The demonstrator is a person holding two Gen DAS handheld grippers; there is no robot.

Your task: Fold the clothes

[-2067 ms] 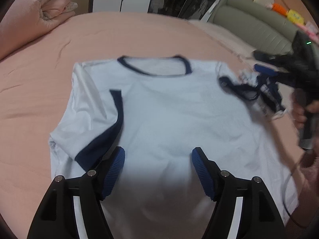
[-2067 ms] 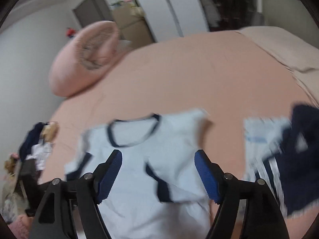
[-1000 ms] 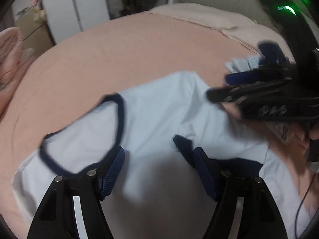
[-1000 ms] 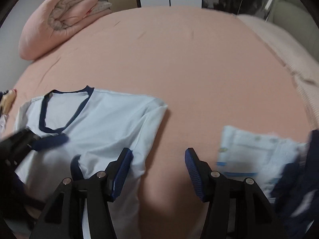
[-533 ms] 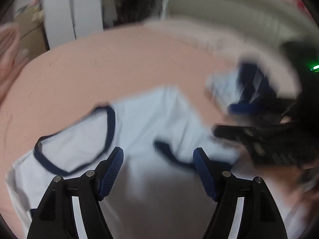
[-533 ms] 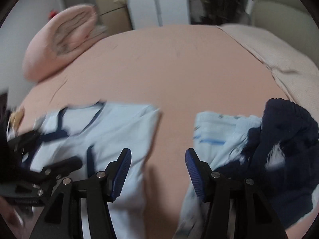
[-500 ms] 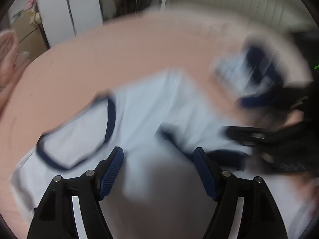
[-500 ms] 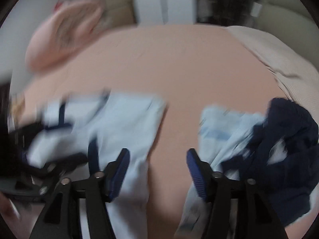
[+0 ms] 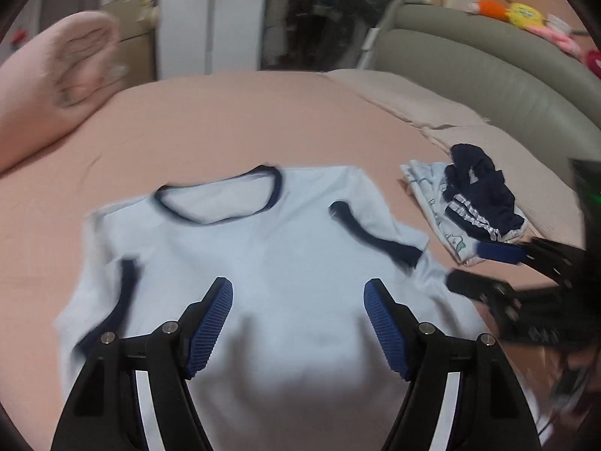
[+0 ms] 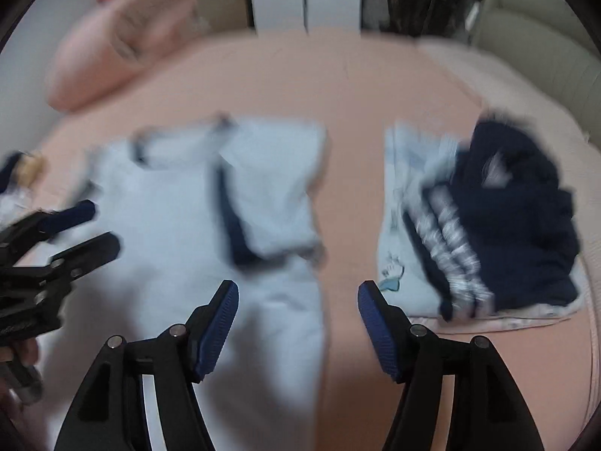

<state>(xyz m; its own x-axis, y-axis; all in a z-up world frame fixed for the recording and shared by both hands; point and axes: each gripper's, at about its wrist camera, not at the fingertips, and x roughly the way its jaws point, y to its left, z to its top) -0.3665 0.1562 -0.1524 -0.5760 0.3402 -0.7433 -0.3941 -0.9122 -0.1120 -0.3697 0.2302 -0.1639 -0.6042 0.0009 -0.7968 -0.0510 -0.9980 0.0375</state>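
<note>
Covering most of both views, a bed [image 9: 233, 120] with a pink sheet carries all the clothing. Rolled pink bedding [image 9: 56, 90] lies at its far left corner, and a grey-green padded headboard [image 9: 488, 71] runs along its right side. Pale blue T-shirt [image 9: 285, 263] with navy collar and cuffs lies flat at the centre of the bed, neck away from the onlooker; both short sleeves are folded inward onto the chest, the navy cuffs lying over the body panel. Small pile of clothes [image 9: 469, 206], a navy striped garment on top of a pale printed one, rests on the sheet just beside the shirt's right edge, apart from it. Left tongs [image 9: 298, 323] hang over the lower body of the shirt, jaws wide, nothing between the blue ribbed pads. Right tongs [image 10: 298, 323] hang above the shirt's right edge and the strip of bare sheet between shirt and pile; their jaws have just been opening and now stand wide, gripping nothing.
</note>
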